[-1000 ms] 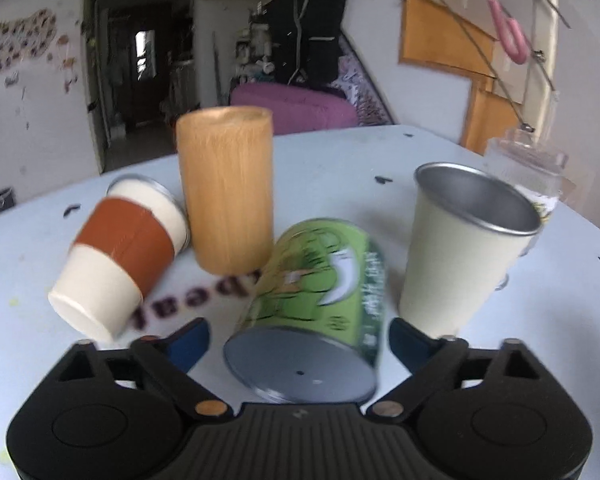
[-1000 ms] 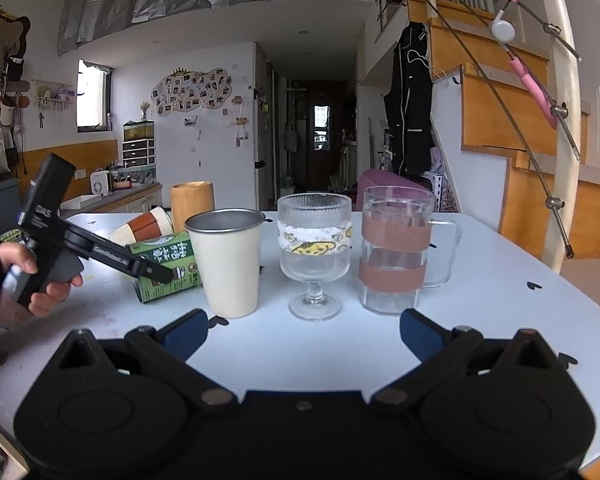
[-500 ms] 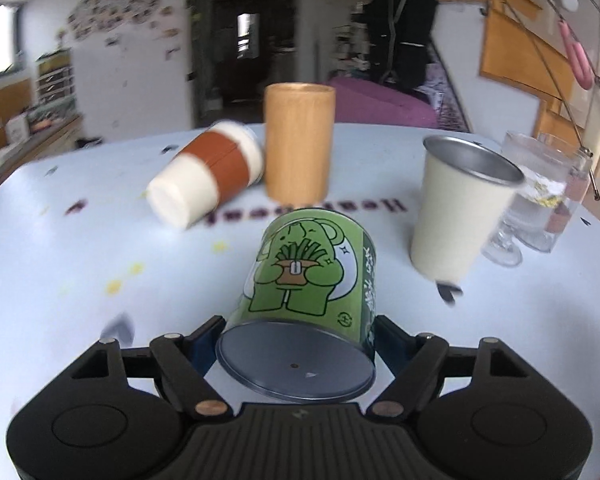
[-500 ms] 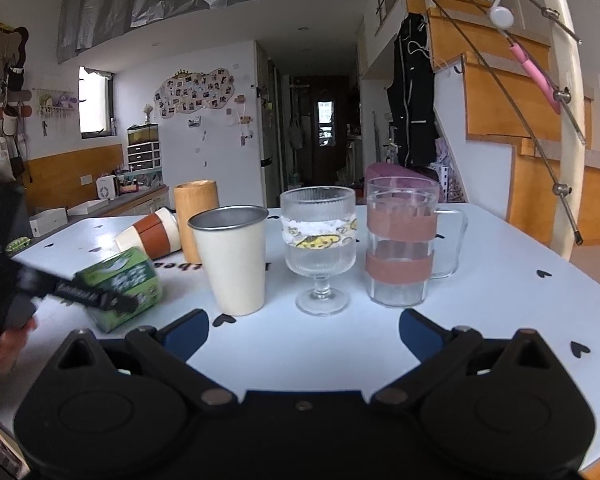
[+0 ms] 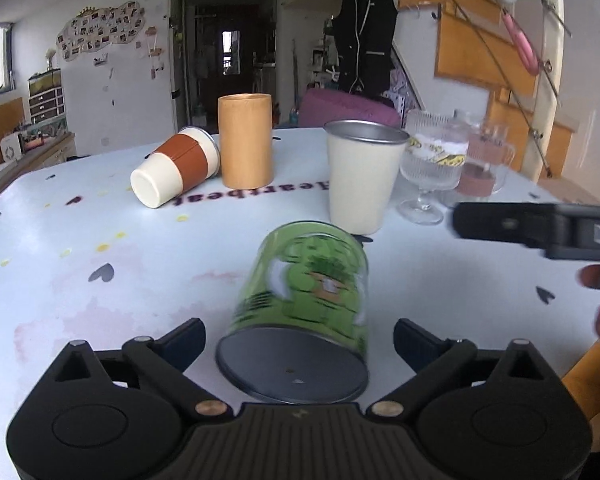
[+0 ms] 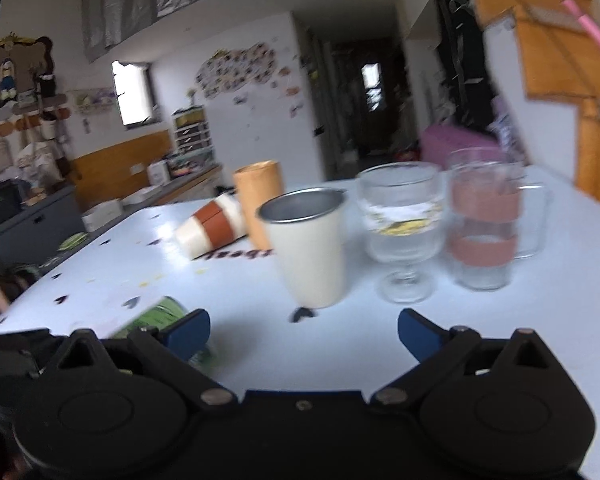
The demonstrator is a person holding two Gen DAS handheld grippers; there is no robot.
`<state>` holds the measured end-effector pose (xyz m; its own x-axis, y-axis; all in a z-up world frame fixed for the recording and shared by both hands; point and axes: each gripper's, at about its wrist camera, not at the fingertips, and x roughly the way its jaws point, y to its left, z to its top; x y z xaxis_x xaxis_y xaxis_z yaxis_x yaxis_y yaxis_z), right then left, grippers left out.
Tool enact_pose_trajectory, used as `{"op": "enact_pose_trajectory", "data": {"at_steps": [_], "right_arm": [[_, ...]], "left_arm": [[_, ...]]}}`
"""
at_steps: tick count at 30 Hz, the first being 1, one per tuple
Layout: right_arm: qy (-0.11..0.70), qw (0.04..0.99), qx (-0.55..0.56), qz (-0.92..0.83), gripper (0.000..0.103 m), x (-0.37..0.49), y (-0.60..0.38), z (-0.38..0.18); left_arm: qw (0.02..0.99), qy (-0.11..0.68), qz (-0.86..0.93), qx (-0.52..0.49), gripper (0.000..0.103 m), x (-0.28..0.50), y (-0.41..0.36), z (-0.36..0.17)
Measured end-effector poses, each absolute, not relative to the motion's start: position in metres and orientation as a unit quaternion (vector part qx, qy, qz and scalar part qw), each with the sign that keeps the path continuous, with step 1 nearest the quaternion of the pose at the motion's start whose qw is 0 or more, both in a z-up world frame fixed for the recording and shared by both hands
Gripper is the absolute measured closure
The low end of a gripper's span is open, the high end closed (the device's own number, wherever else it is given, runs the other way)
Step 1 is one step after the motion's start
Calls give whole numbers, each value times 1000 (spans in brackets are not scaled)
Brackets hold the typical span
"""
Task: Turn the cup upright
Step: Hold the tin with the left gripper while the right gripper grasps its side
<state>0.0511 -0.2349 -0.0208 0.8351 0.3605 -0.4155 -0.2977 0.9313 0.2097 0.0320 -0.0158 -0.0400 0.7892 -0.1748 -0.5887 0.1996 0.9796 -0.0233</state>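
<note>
Left gripper (image 5: 298, 336): jaws spread, flanking green cup (image 5: 304, 308), not touching it; cup on its side on table (image 5: 80, 240), base toward camera. Right gripper (image 6: 304, 326): jaws spread, empty. Beyond: cream metal tumbler (image 5: 360, 180) upright, bamboo cup (image 5: 245, 140) upright, sleeved cup (image 5: 176, 170) tipped over.

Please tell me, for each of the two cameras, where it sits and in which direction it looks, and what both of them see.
Left wrist: sits on the left gripper, low over the white table, facing the green cup lying between its open fingers; the right gripper and a hand enter at right.
Right wrist: sits on the right gripper, open, facing the cream metal cup.
Shared: green cup, cream metal cup, wooden cup, tipped sleeved cup.
</note>
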Motion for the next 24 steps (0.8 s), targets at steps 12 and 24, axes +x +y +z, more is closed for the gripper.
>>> {"op": "enact_pose_trajectory", "data": {"at_steps": [12, 24], "right_arm": [[361, 896, 154, 209, 7, 105, -207, -31], [450, 827, 241, 235, 6, 120, -204, -39]], "left_arm": [[948, 294, -124, -8, 26, 18, -7, -39], [950, 290, -117, 3, 25, 19, -10, -40]]}}
